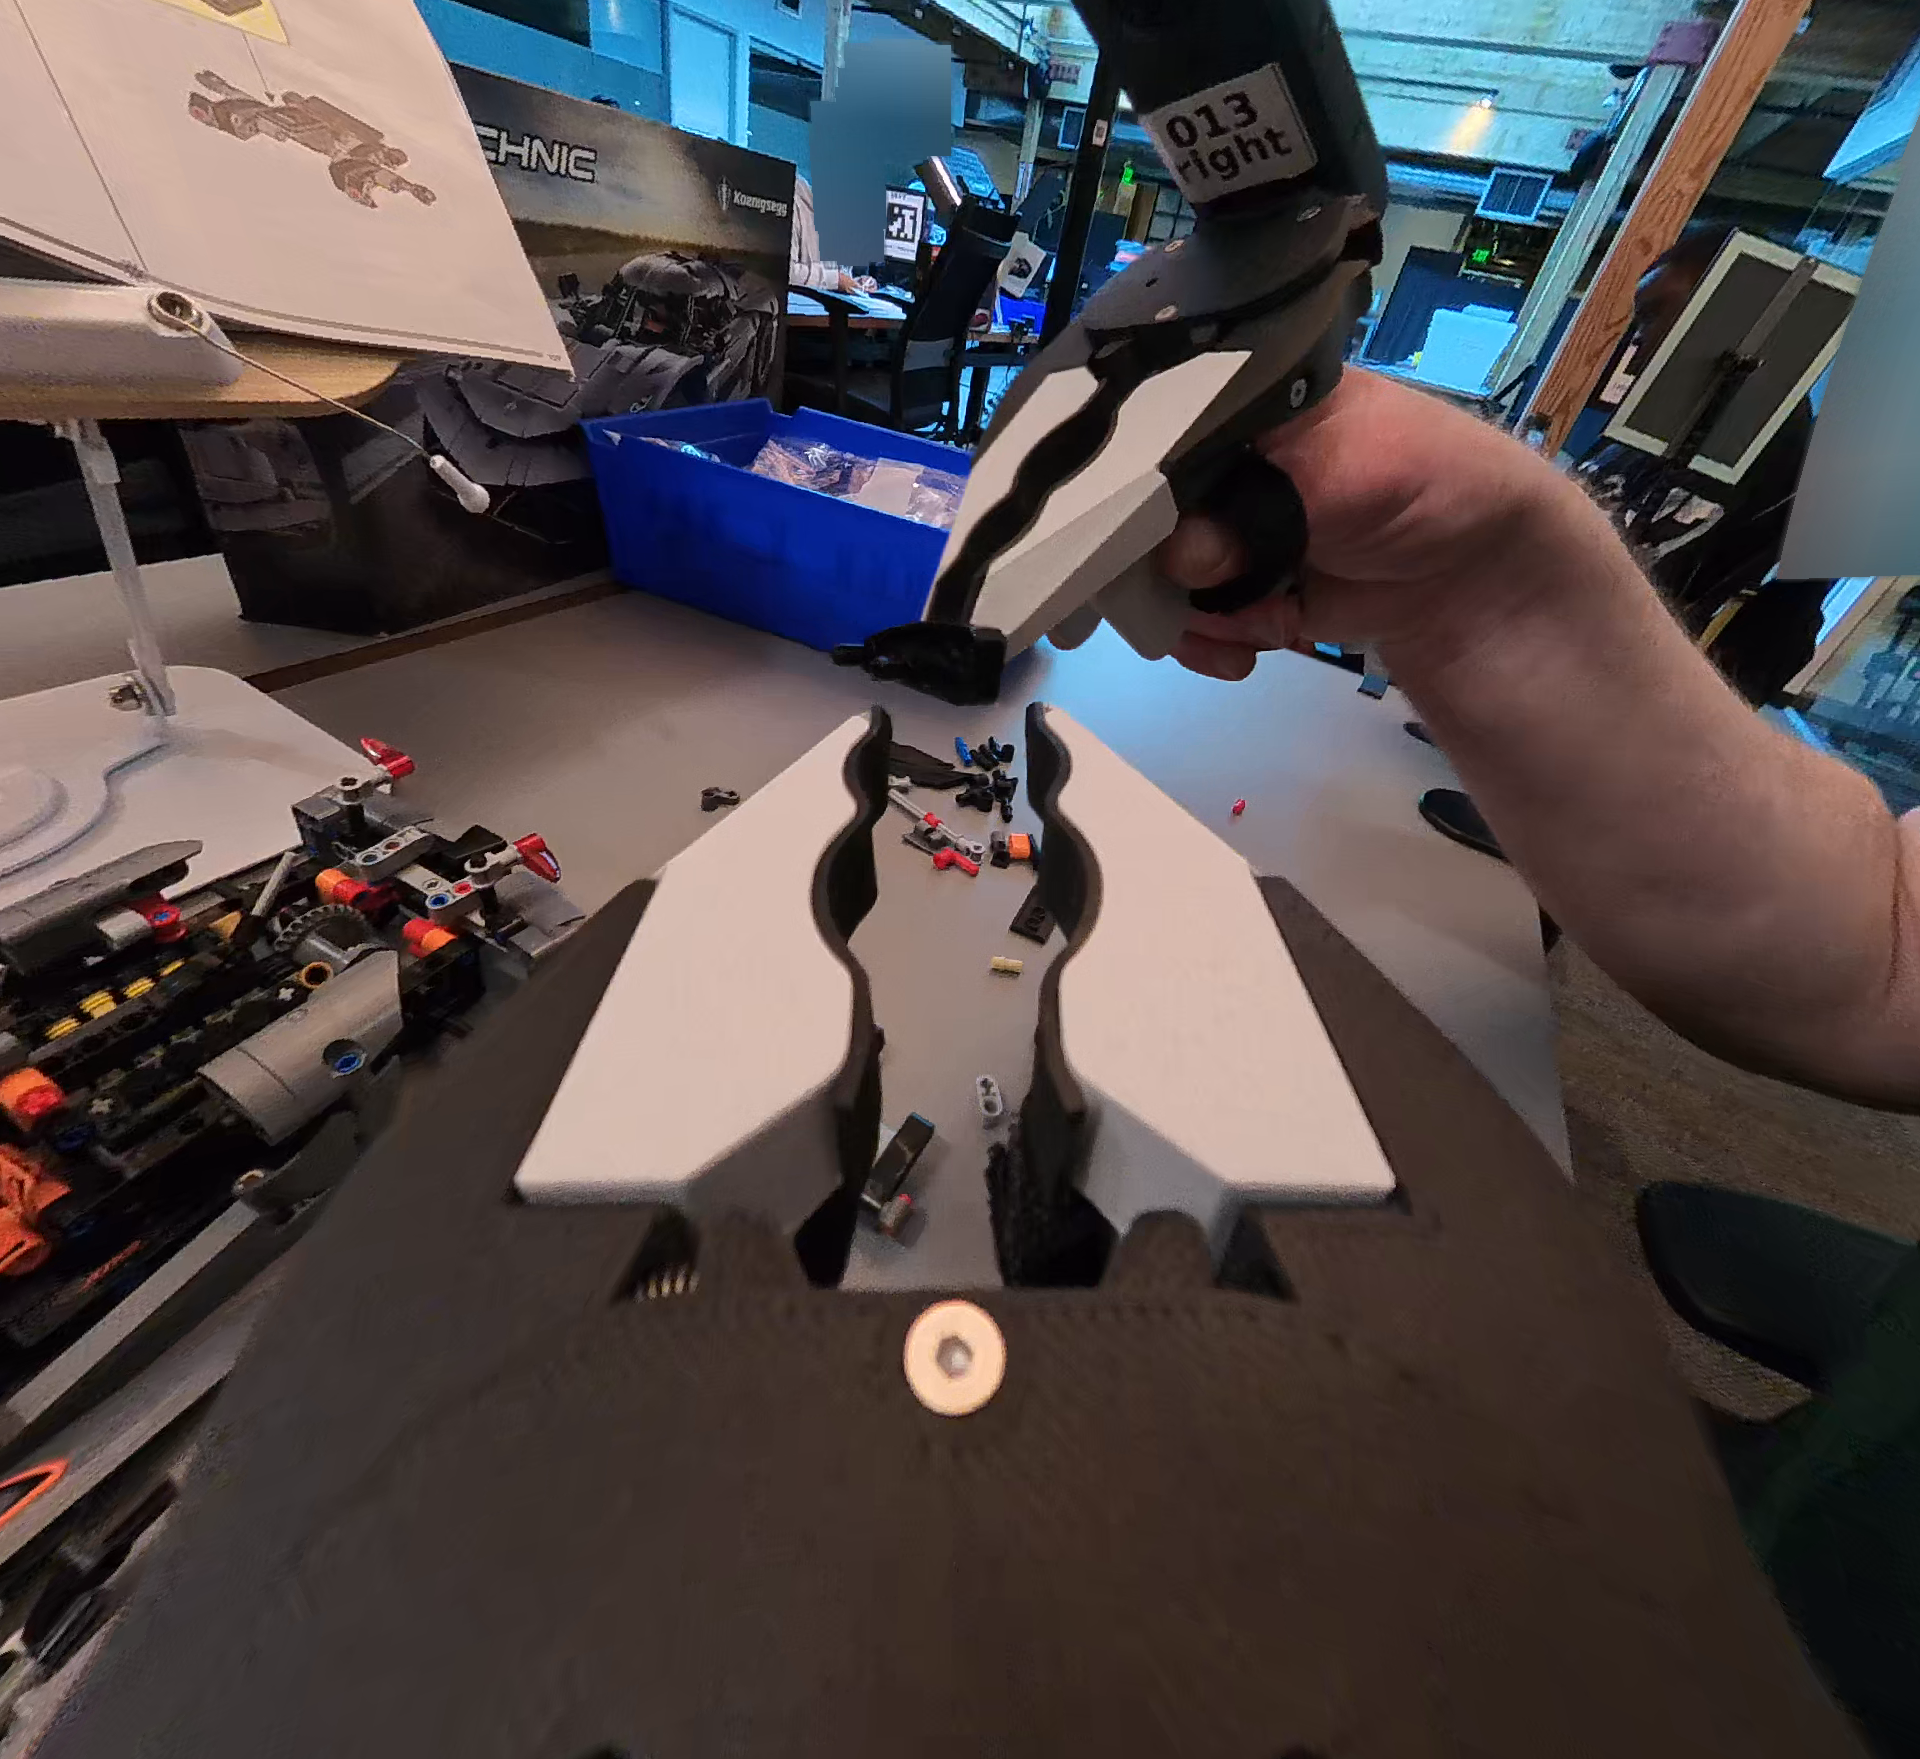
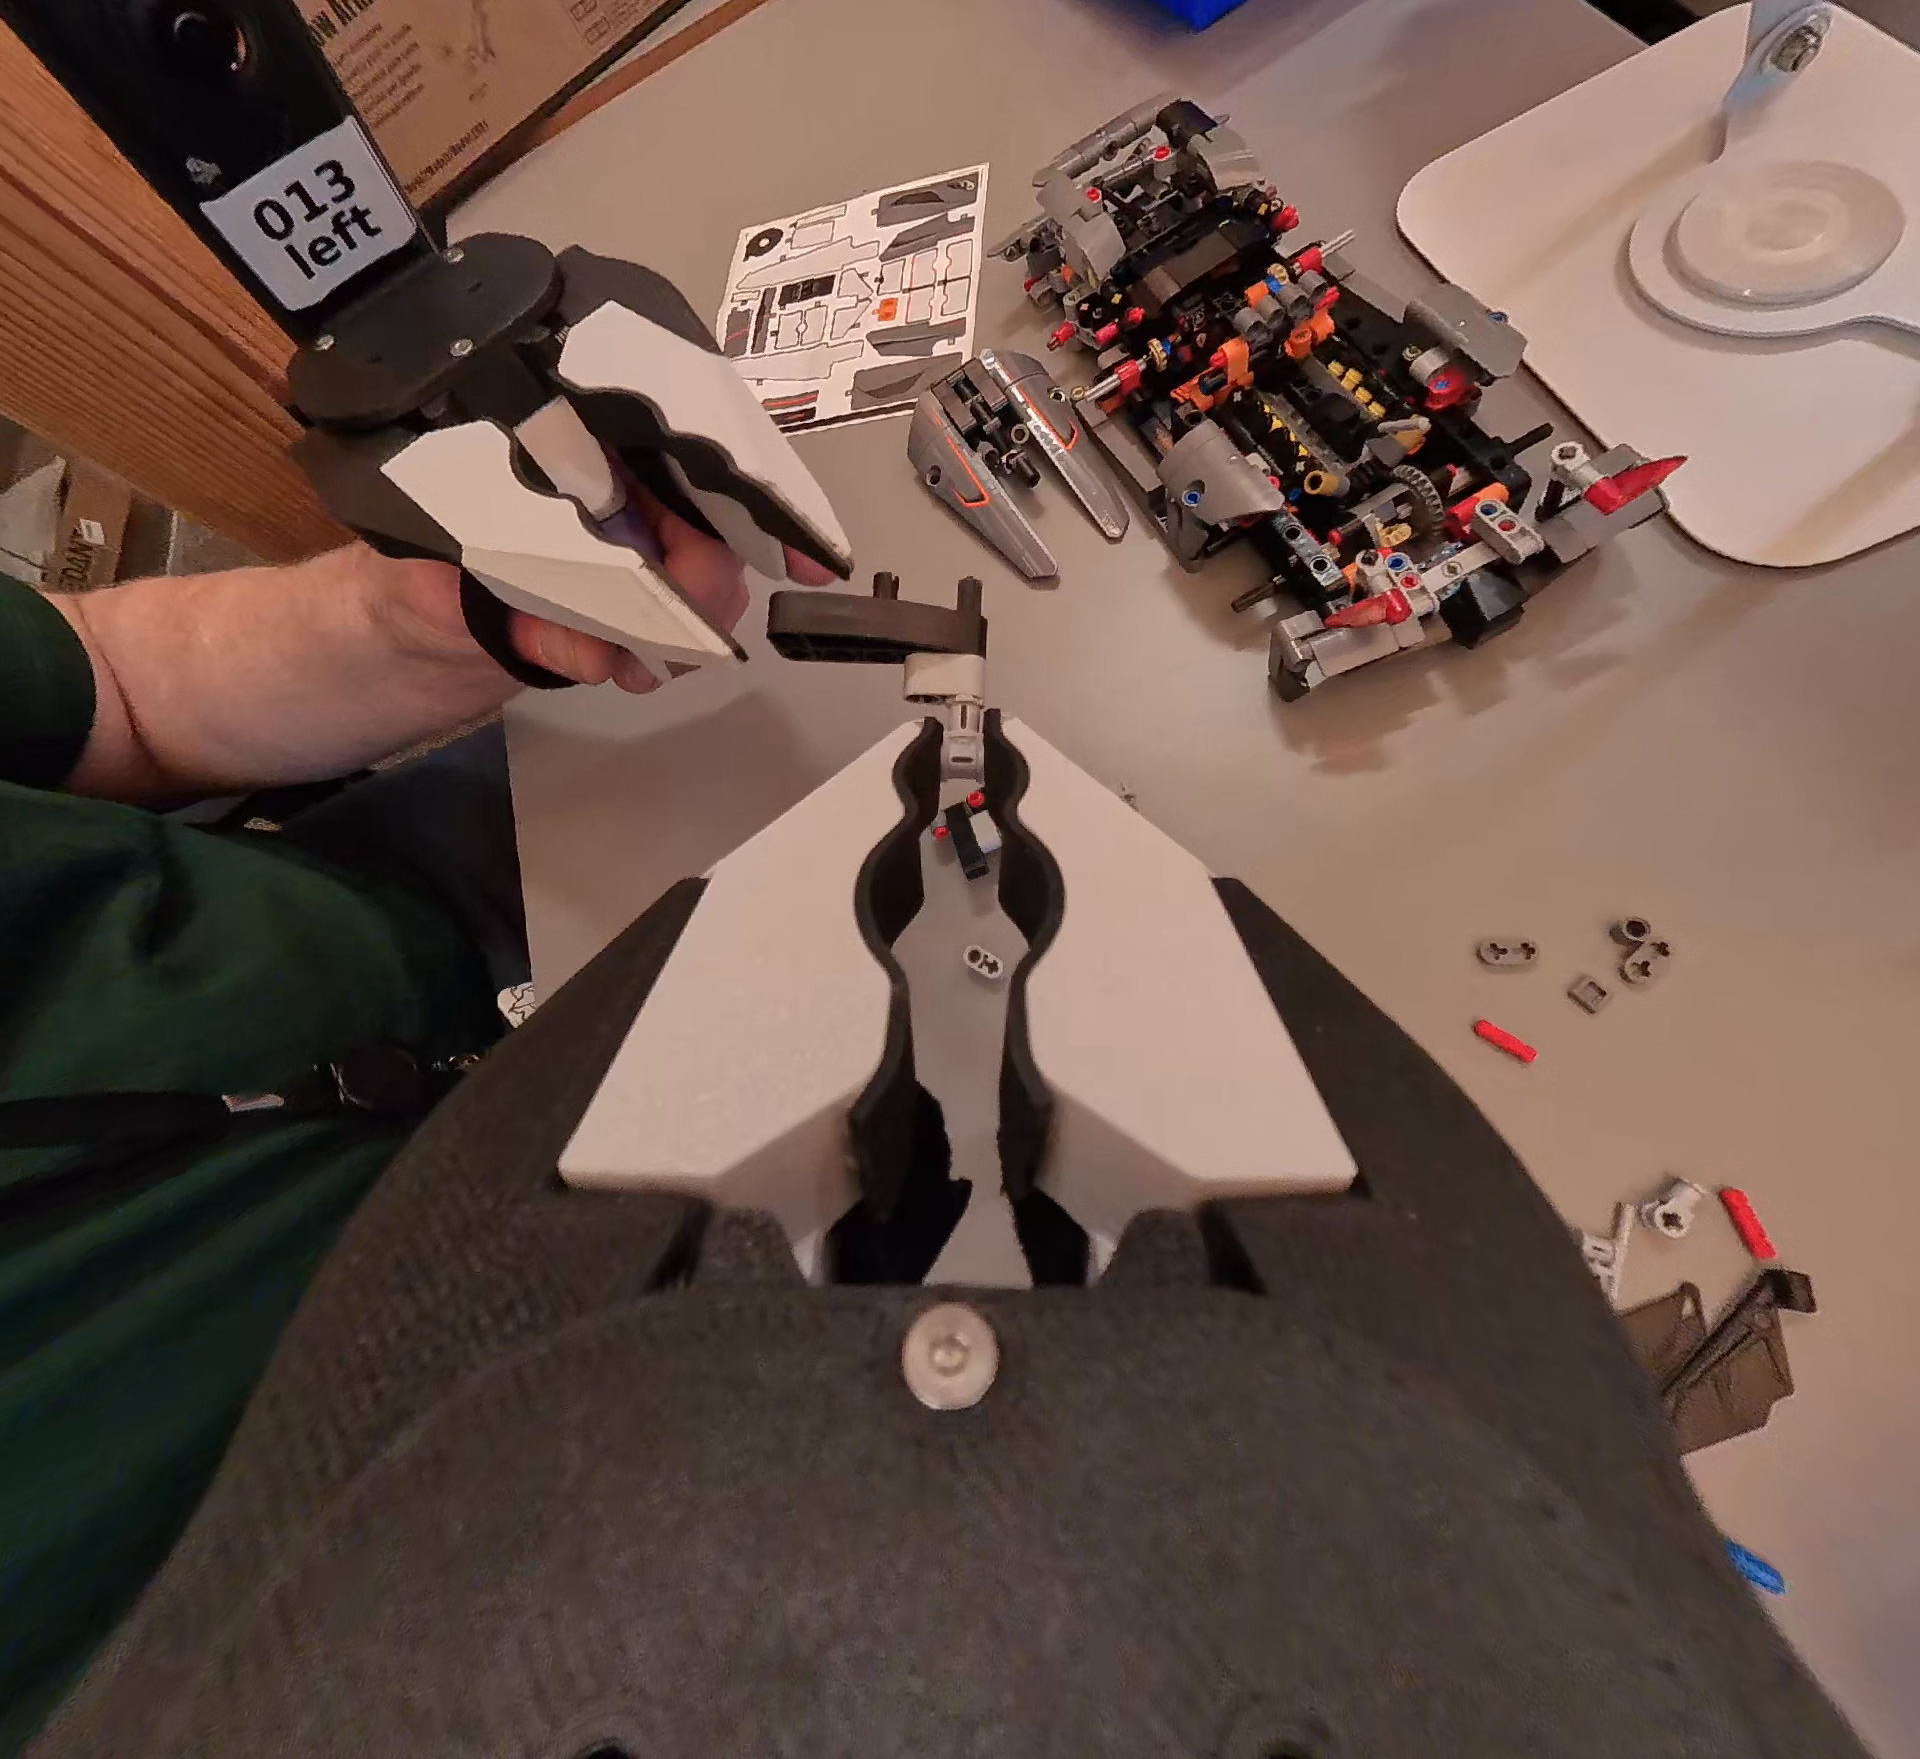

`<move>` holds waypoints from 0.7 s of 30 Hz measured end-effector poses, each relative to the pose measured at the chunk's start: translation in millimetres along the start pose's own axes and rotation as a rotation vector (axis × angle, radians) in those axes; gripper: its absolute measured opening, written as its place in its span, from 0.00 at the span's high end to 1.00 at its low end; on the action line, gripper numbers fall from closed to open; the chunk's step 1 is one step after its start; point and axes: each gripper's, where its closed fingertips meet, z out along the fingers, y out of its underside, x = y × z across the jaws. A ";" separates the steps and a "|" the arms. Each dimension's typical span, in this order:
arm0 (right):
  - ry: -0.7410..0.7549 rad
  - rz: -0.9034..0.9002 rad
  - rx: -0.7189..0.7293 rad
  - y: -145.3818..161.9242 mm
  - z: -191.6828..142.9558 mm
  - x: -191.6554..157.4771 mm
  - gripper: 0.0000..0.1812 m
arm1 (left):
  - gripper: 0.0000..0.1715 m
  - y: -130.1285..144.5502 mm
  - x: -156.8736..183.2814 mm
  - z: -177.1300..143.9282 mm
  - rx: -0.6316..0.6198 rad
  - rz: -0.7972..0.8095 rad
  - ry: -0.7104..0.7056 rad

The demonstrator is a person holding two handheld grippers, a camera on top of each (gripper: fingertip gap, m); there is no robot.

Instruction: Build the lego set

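1. A grey counter [image 2: 1039,99] in a workshop carries the half-built car [image 2: 1299,421].
2. Left of the car, the right claw [image 2: 961,722] pinches a small grey-and-black assembly [image 2: 894,629], likely offering it up.
3. The left claw [image 2: 790,603], released and empty, waits just beside it.
4. Only the left view shows the instruction booklet [image 1: 239,109] above the car.

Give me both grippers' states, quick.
Left gripper: open, empty.
Right gripper: shut on small grey-and-black lego piece.
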 end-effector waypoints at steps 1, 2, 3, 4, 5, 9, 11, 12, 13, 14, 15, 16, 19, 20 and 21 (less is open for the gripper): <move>-0.003 -0.001 0.002 1.6 0.1 -0.2 0.97 | 0.86 1.2 -1.0 -0.6 -0.007 0.002 -0.002; -0.008 -0.007 0.006 2.8 -0.1 -1.3 0.97 | 0.85 2.6 -2.5 -1.4 -0.014 0.005 -0.006; -0.012 -0.006 0.008 4.0 -0.3 -2.0 0.97 | 0.85 4.0 -3.6 -2.3 -0.021 0.007 -0.008; -0.011 -0.004 0.009 5.4 -0.7 -1.6 0.97 | 0.85 5.5 -4.8 -3.2 -0.028 0.012 -0.012; -0.006 -0.001 0.010 6.6 -1.2 -0.8 0.97 | 0.85 7.1 -6.2 -4.3 -0.036 0.019 -0.019; -0.001 0.008 0.022 9.0 -4.1 1.2 0.97 | 0.83 11.7 -10.0 -9.9 -0.060 0.042 -0.040; -0.001 0.008 0.026 9.7 -4.7 1.2 0.97 | 0.83 14.5 -11.2 -12.0 -0.074 0.053 -0.046; -0.002 0.008 0.026 10.3 -4.7 0.9 0.97 | 0.83 16.0 -11.9 -12.8 -0.082 0.059 -0.050; -0.003 0.008 0.027 10.8 -4.5 0.6 0.97 | 0.83 17.6 -12.8 -13.5 -0.089 0.063 -0.055; -0.003 0.007 0.028 11.1 -4.4 0.1 0.97 | 0.83 18.9 -13.6 -14.1 -0.096 0.067 -0.058; -0.003 0.006 0.029 11.6 -4.3 -0.1 0.97 | 0.83 19.9 -14.1 -14.7 -0.099 0.070 -0.060; -0.004 0.004 0.030 12.0 -4.3 -0.4 0.97 | 0.83 20.6 -14.7 -15.1 -0.101 0.071 -0.061; -0.010 -0.007 0.035 13.2 -4.7 -2.1 0.97 | 0.82 23.2 -17.8 -16.5 -0.117 0.081 -0.068; -0.011 -0.011 0.038 13.6 -4.8 -2.5 0.97 | 0.82 23.9 -19.2 -17.1 -0.124 0.089 -0.072; -0.014 -0.015 0.041 13.9 -5.0 -3.0 0.97 | 0.82 24.6 -20.6 -17.8 -0.132 0.097 -0.074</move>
